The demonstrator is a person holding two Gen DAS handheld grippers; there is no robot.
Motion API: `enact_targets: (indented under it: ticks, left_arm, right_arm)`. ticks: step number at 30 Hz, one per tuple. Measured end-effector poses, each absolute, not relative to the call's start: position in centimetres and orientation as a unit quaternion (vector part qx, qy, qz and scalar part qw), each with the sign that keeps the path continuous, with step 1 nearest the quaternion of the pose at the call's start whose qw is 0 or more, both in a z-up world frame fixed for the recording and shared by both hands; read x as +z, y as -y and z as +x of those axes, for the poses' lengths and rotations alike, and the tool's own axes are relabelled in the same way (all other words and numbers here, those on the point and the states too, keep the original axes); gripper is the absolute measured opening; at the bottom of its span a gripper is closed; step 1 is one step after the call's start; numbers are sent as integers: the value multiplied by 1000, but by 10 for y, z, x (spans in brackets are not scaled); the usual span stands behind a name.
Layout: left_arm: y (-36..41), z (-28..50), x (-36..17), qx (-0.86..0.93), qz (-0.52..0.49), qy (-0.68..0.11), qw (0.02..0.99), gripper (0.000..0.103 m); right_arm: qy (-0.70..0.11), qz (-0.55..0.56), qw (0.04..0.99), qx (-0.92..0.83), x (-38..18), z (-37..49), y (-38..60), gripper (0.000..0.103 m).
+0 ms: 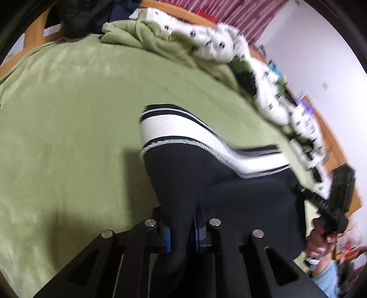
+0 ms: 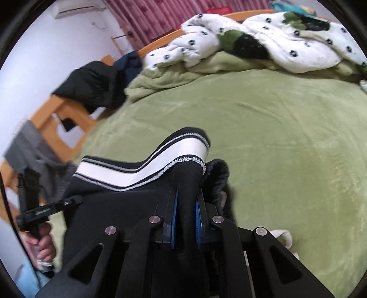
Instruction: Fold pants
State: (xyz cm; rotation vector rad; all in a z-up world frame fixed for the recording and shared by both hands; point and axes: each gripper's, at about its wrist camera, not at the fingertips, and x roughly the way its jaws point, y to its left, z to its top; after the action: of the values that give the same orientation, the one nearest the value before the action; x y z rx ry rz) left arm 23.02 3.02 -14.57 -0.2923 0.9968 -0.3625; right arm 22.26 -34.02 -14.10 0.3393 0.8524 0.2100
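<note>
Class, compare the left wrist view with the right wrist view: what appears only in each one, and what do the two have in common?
Only the left wrist view shows the right gripper from outside, at the pants' far edge, with the hand holding it.

Only the right wrist view shows a wall air conditioner, a dark garment draped over the wooden bed frame, and the left gripper seen from outside.

Both show black pants with a white striped waistband, pinched between that camera's own blue-padded fingers, above a green blanket, with a spotted white quilt behind.
</note>
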Motion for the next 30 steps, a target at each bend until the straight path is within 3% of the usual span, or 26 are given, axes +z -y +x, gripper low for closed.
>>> enact_targets:
  ticks: [1, 3, 7, 11, 14, 17, 18, 20, 22, 30]
  left_arm:
    - [-20, 231, -154, -168, -108, -475, 857, 23]
    - [-8, 229, -157, -160, -64, -475, 863, 44]
    - [-3, 218, -135, -105, 10, -441, 891, 49]
    - [-13, 217, -105, -111, -9, -383, 917, 63]
    - [-4, 243, -104, -128, -30, -378, 916, 63]
    - [7, 276, -138, -116, -24, -429, 896, 63]
    - [9, 279, -149, -111, -15, -436, 893, 64]
    - [8, 280, -160, -117, -16, -423, 898, 68]
    - [9, 281, -159, -119, -13, -424, 898, 68]
    - [7, 248, -145, -151, -6, -452, 879, 70]
  right_arm:
    - [-418, 159, 890, 89, -152, 224, 347, 17]
    - [-430, 146, 887, 83, -167, 223, 351, 18]
    - [-426, 109, 896, 64, -146, 218, 351, 35]
    - [-368, 98, 921, 75, -107, 221, 340, 35]
    - [-367, 76, 921, 104, -105, 245, 316, 34]
    - [-401, 20, 911, 94, -136, 274, 295, 30]
    - [-411, 14, 908, 84, -149, 281, 295, 25]
    - [-403, 38, 909, 95, -152, 284, 303, 25]
    - [-408, 46, 907, 94, -154, 288, 307, 21]
    - [-397, 71, 911, 84, -140, 256, 317, 22]
